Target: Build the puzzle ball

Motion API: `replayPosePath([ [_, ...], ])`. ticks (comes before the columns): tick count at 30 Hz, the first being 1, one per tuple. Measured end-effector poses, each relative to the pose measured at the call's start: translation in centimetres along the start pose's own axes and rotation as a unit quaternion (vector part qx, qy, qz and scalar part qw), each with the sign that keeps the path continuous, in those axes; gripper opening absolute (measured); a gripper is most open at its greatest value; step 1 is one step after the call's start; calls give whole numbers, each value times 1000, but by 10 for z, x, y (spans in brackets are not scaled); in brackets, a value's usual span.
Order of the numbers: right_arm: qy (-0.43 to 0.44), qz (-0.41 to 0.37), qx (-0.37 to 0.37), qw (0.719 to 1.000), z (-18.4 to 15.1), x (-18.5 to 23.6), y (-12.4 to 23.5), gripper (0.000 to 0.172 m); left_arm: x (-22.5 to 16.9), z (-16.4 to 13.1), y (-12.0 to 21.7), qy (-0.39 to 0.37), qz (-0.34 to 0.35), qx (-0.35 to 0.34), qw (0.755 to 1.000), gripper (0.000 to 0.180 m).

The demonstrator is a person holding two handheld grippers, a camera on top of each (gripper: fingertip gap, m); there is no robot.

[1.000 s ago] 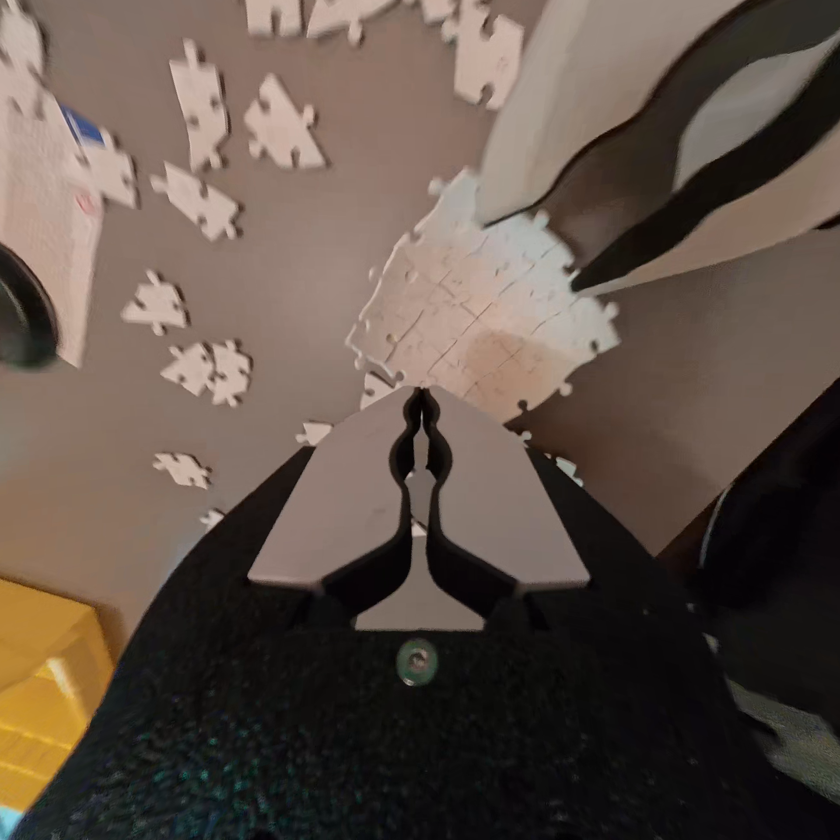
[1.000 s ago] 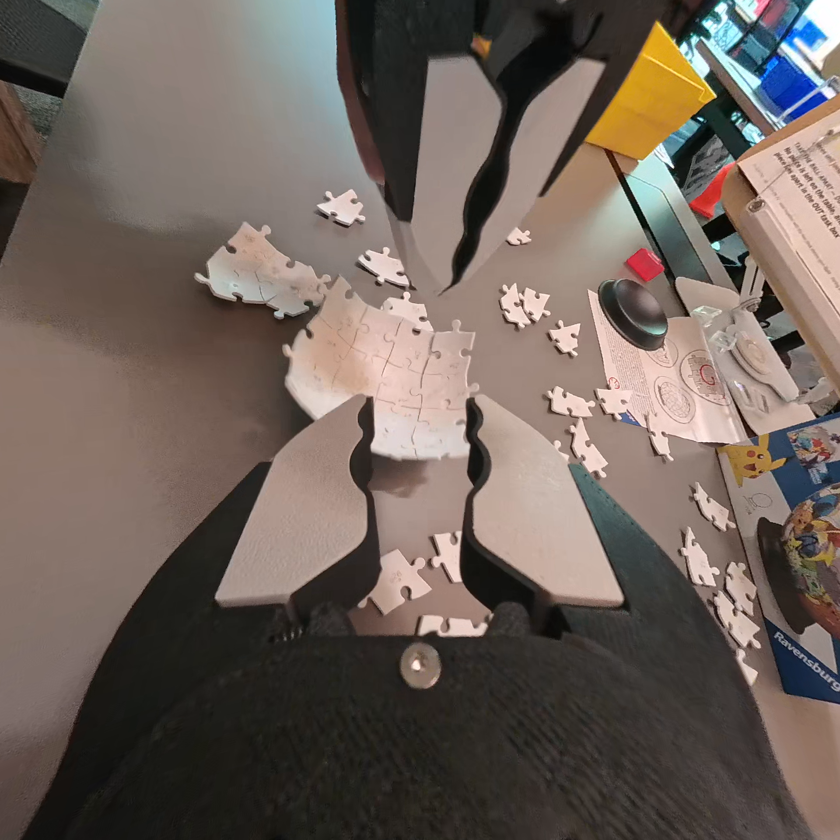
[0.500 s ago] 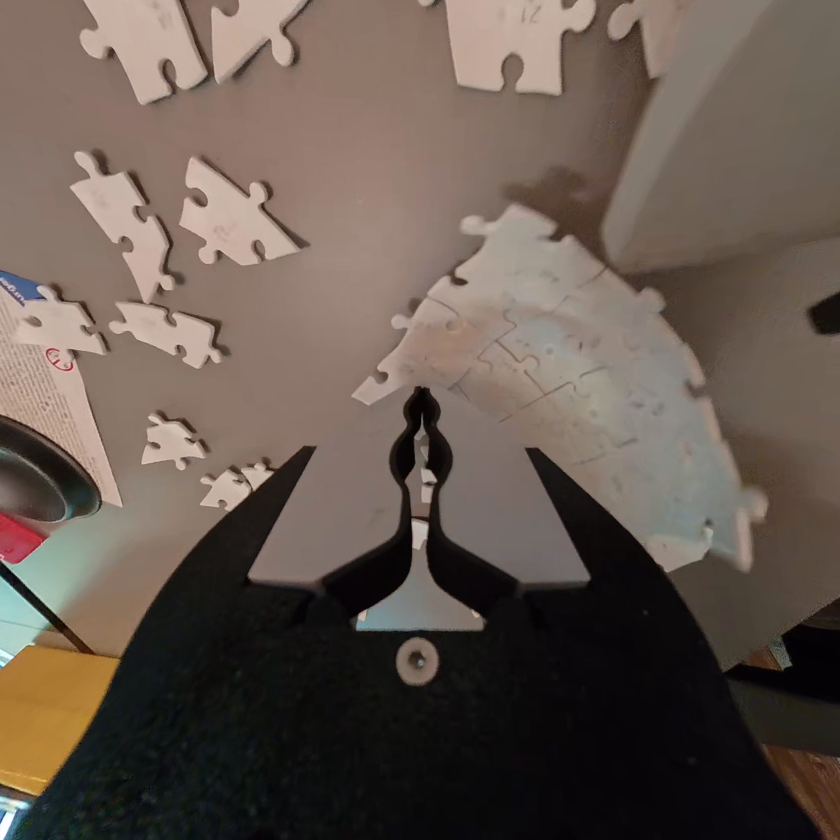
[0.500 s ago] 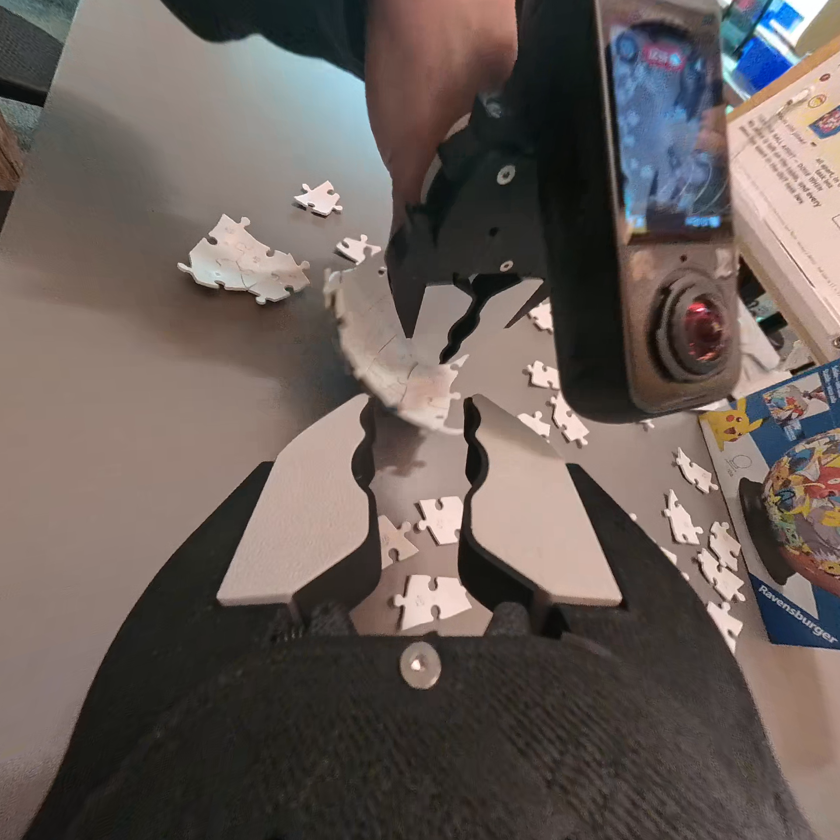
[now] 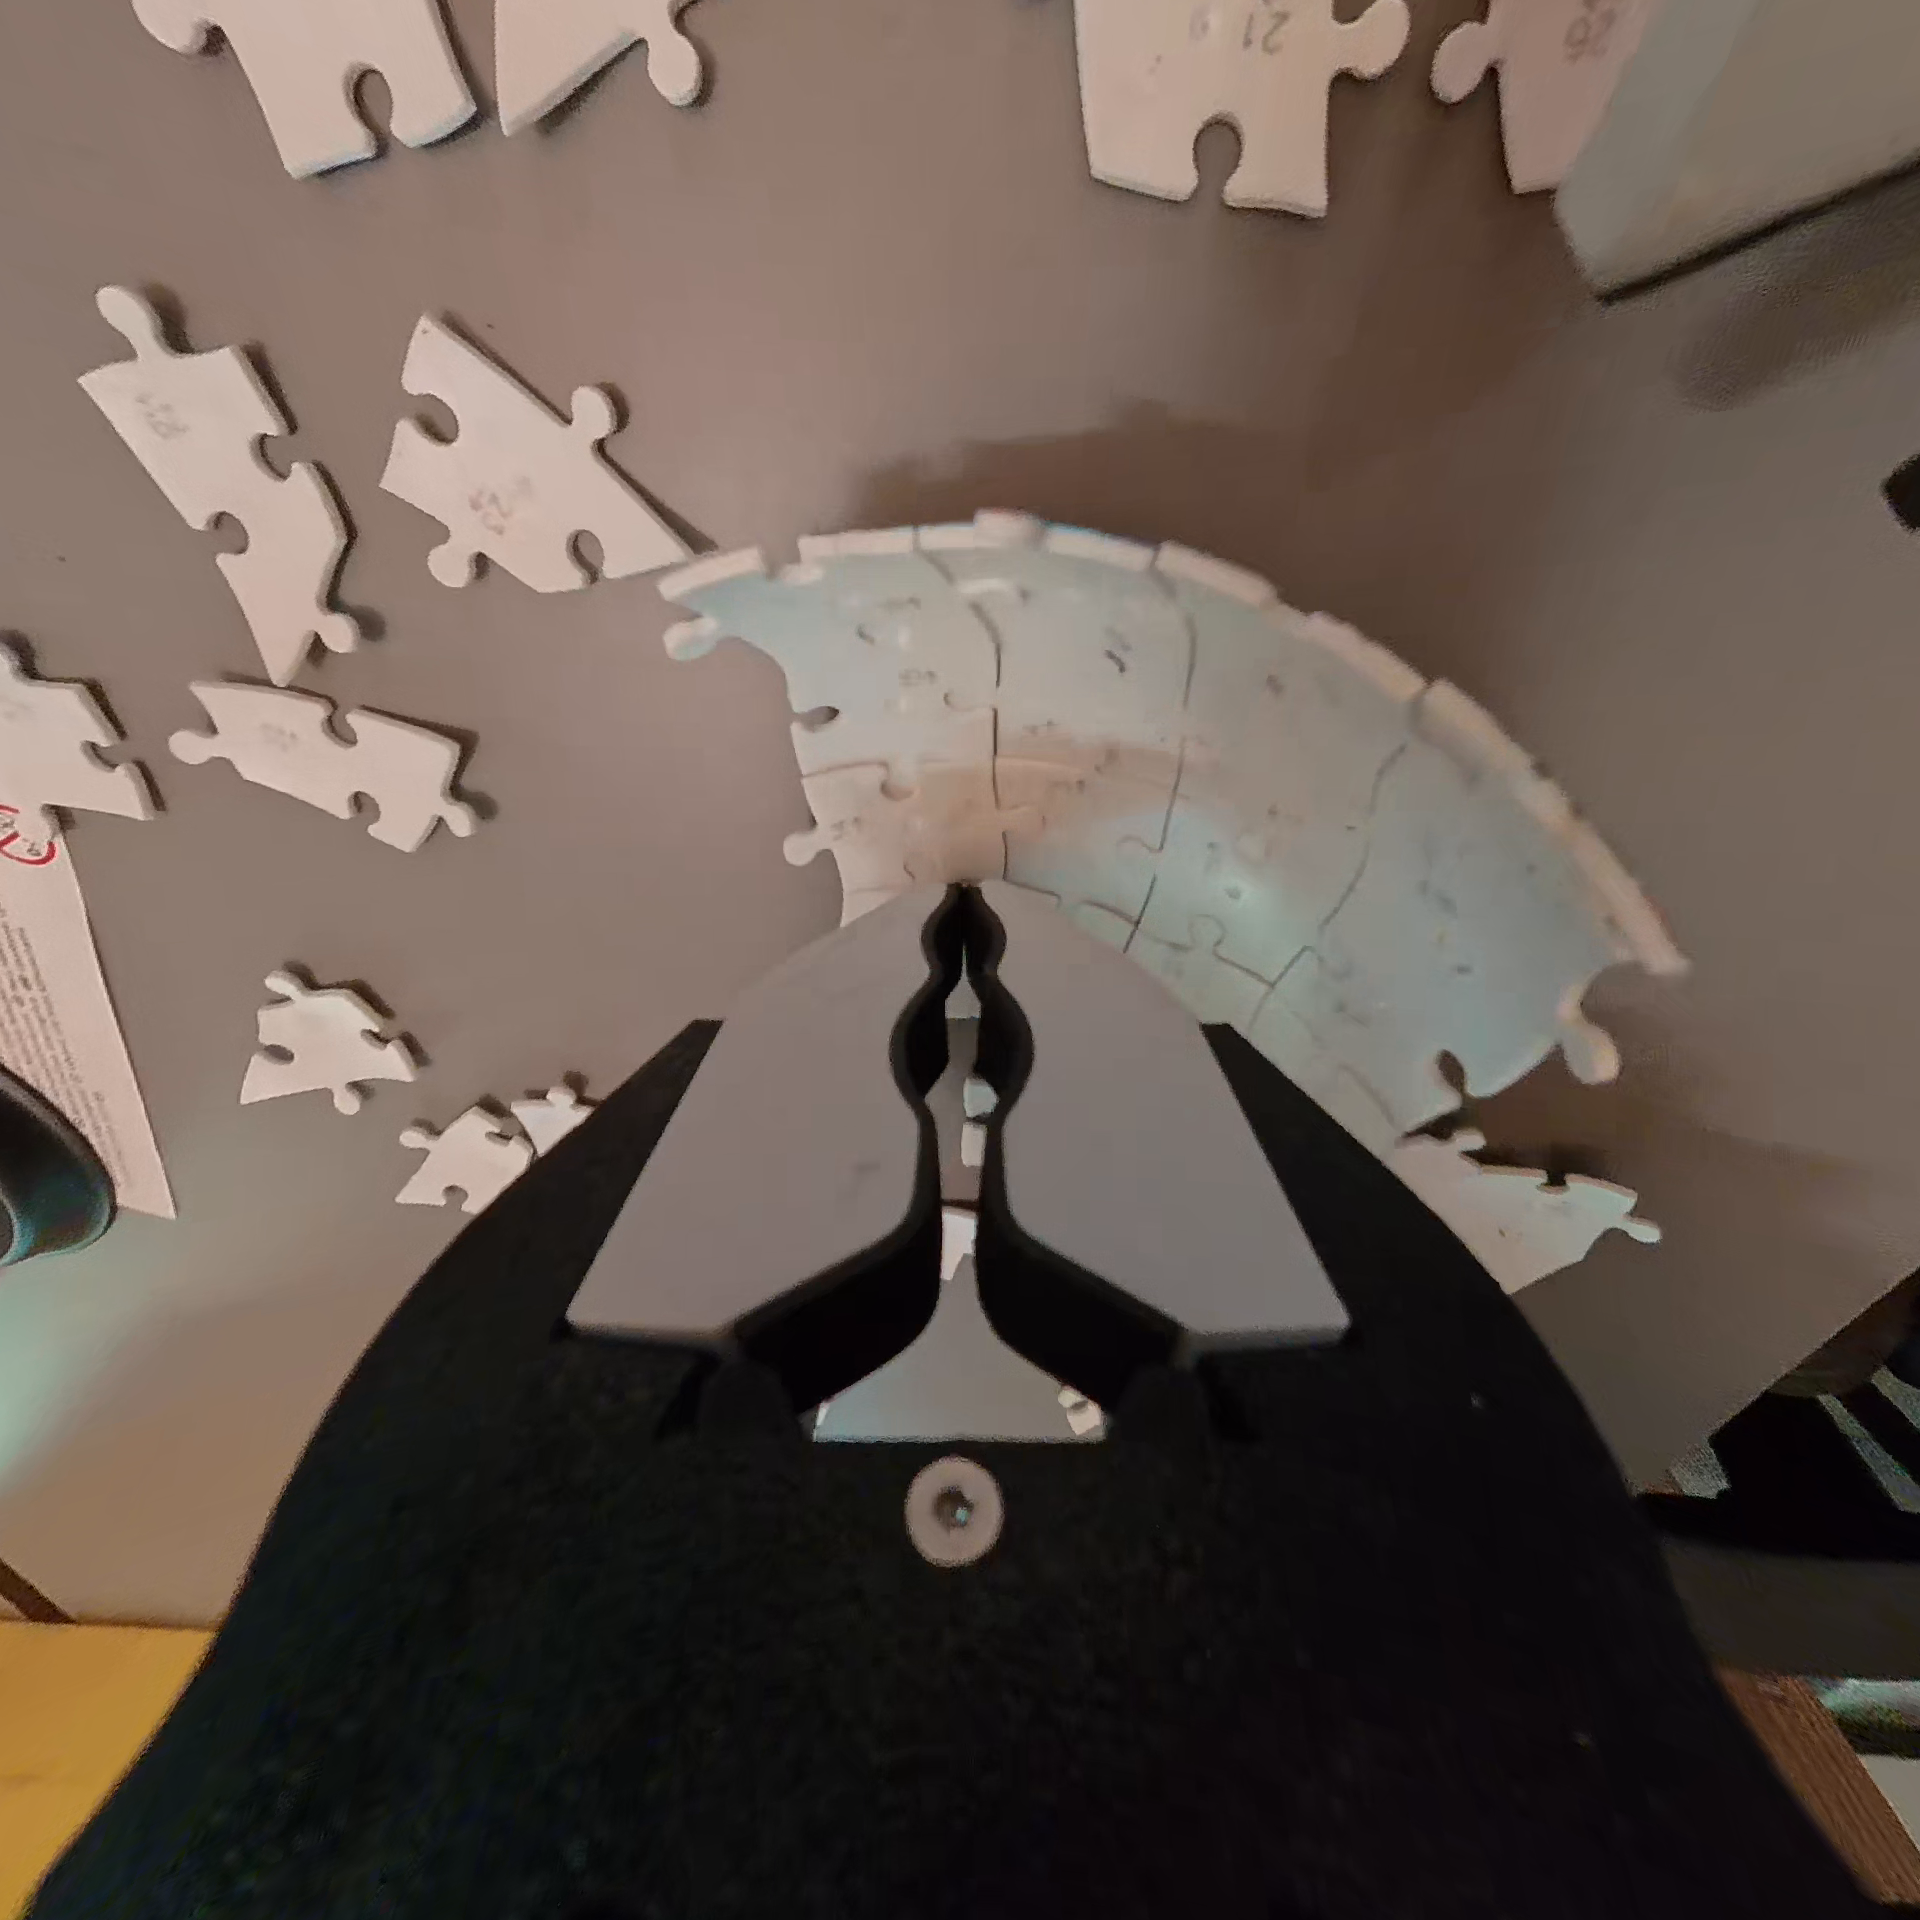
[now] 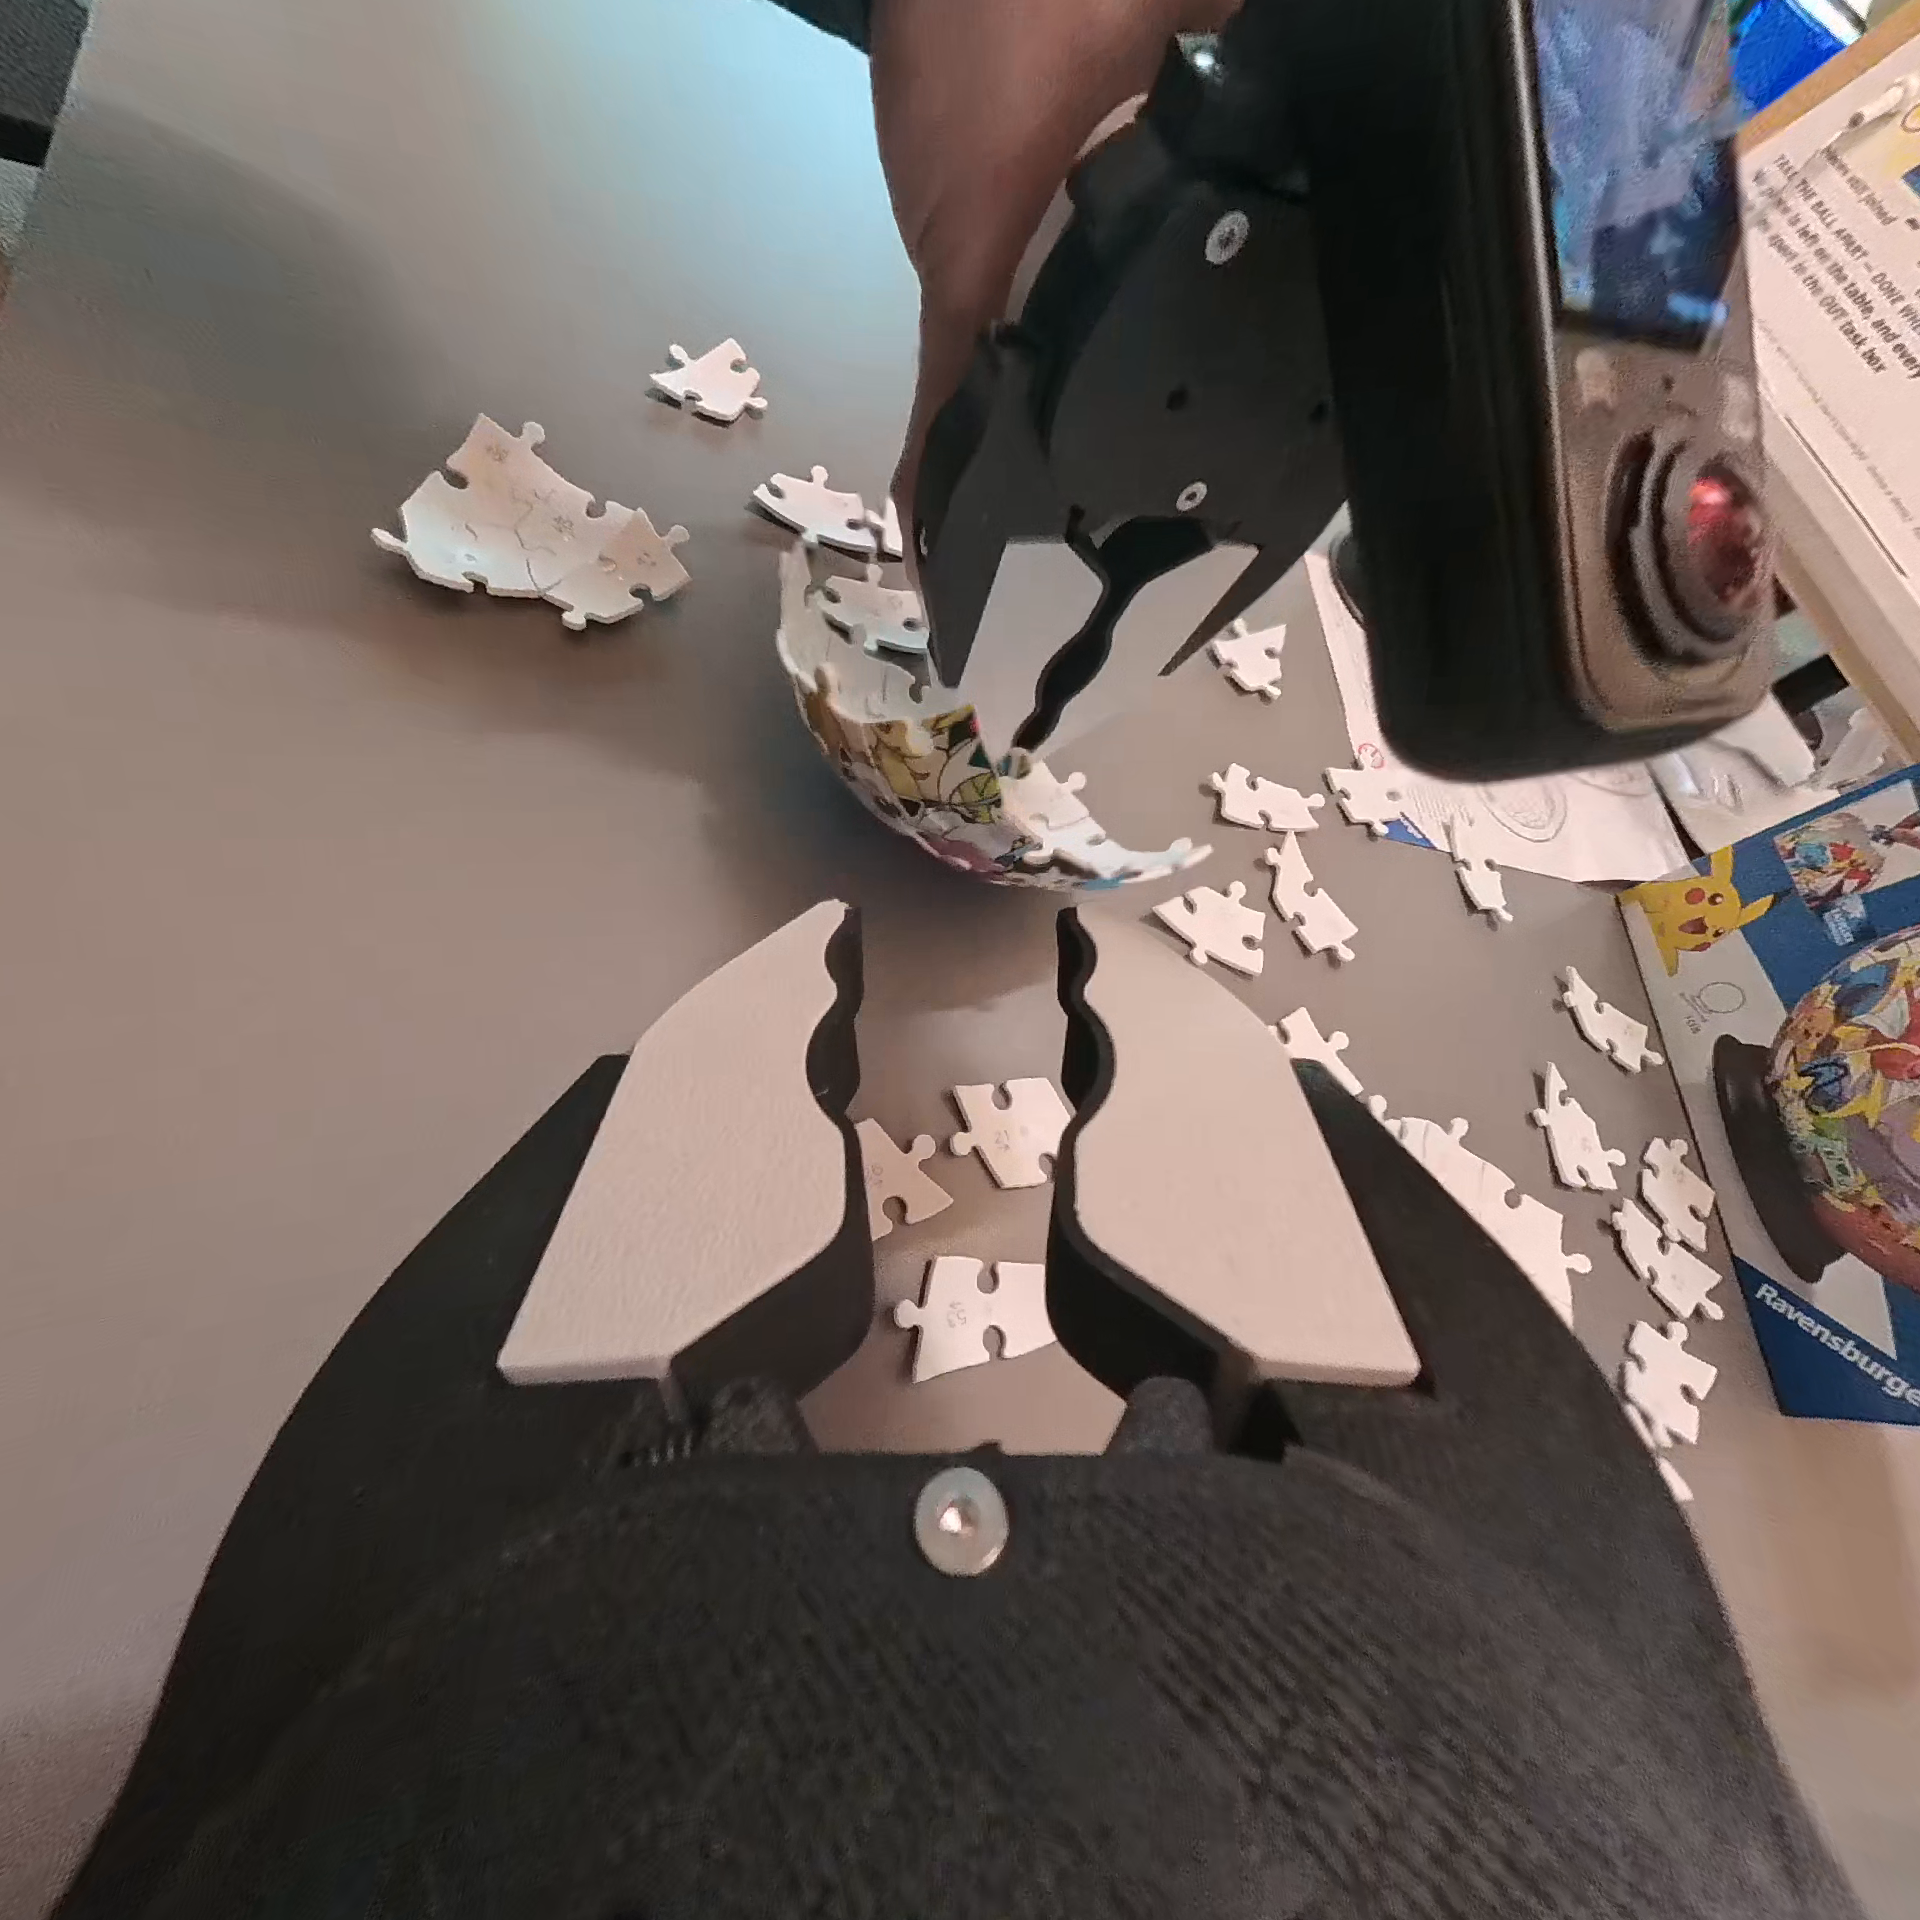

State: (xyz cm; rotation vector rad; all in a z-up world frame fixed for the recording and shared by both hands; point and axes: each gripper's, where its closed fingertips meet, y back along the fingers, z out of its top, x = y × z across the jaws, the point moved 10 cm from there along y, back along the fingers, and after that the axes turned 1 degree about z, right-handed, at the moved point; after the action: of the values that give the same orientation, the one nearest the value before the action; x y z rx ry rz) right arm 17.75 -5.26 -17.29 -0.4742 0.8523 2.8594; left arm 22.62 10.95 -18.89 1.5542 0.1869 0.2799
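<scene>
Left gripper (image 5: 964, 891) pinched on rim of curved bowl-shaped shell of joined white-backed puzzle pieces (image 5: 1195, 790), tilted up off grey tabletop (image 6: 312, 831). Right gripper (image 6: 956, 920) spread, bare, just short of shell. Loose white pieces (image 6: 982, 1314) scattered beneath.

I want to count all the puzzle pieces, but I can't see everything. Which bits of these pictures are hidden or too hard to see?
- Loose pieces under the right gripper: its fingers partly cover them in the right wrist view.
- Curved puzzle shell: its near edge is hidden behind the left gripper in the left wrist view.
- Puzzle box: cut off by the right edge.
- Top-row pieces: cut off by the top edge.
</scene>
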Motion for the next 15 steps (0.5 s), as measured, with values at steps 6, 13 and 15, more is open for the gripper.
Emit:
replayPosePath([
  [6, -5, 8, 9, 1000, -5, 0, -4, 35, -1, -12, 0, 5, -11, -33, 999, 0],
  [13, -11, 11, 15, 1000, -8, 0, -6, 35, 2, -21, 0, 17, -18, -41, 999, 0],
  [15, -10, 11, 16, 1000, -8, 0, -7, 35, 2, -22, 1, 17, -17, -44, 999, 0],
])
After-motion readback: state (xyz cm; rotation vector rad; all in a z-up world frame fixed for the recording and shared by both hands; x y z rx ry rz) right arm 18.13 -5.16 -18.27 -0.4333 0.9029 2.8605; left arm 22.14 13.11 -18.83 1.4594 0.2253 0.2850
